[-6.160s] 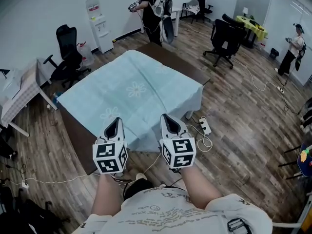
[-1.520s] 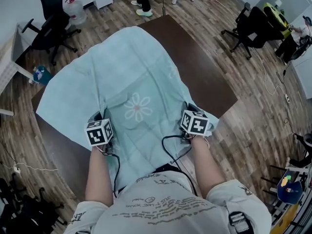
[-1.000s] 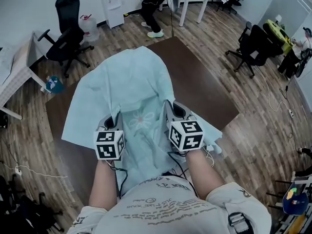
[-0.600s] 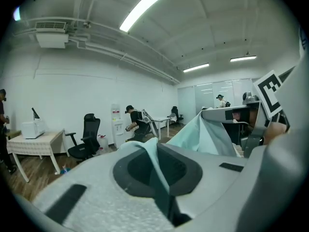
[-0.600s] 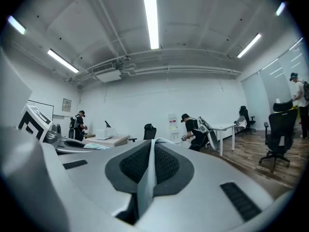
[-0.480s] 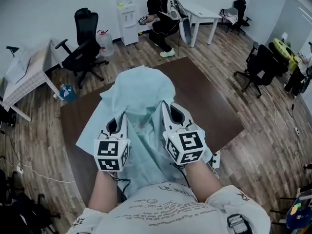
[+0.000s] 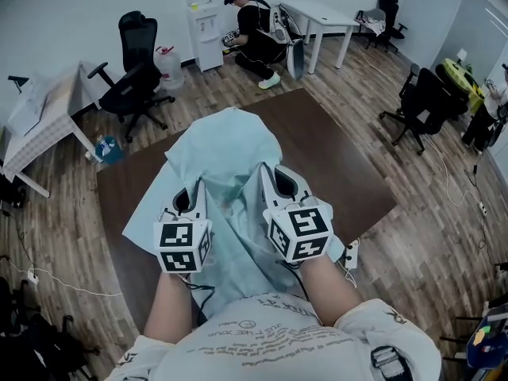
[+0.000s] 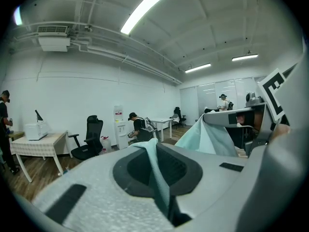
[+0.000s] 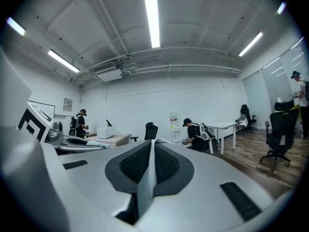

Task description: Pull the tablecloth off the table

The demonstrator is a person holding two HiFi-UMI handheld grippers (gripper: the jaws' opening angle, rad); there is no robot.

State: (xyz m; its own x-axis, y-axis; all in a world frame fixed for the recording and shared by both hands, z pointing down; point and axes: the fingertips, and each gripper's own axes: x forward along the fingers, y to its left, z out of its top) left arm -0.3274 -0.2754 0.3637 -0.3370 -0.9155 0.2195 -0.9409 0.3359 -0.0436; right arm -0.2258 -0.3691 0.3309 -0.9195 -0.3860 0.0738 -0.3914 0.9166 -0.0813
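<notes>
The light blue tablecloth (image 7: 225,153) lies bunched into a narrow heap down the middle of the brown table (image 7: 337,173). Its near end rises to both grippers. My left gripper (image 7: 190,200) is shut on a fold of the cloth, seen as a thin strip (image 8: 158,175) pinched between its pads. My right gripper (image 7: 275,182) is shut on another fold (image 9: 146,178). Both are held up side by side above the table's near edge, and cloth (image 8: 214,138) drapes from the right gripper in the left gripper view.
Black office chairs stand at the back left (image 7: 135,62) and the right (image 7: 421,94). A person (image 7: 252,34) crouches by the water dispenser (image 7: 202,22) near a white table (image 7: 317,14). A power strip (image 7: 352,252) and cables lie on the wooden floor.
Since the earliest frame the cloth has been dragged toward me and gathered from a flat spread into a narrow heap. More bare table shows on both sides, and both grippers have risen.
</notes>
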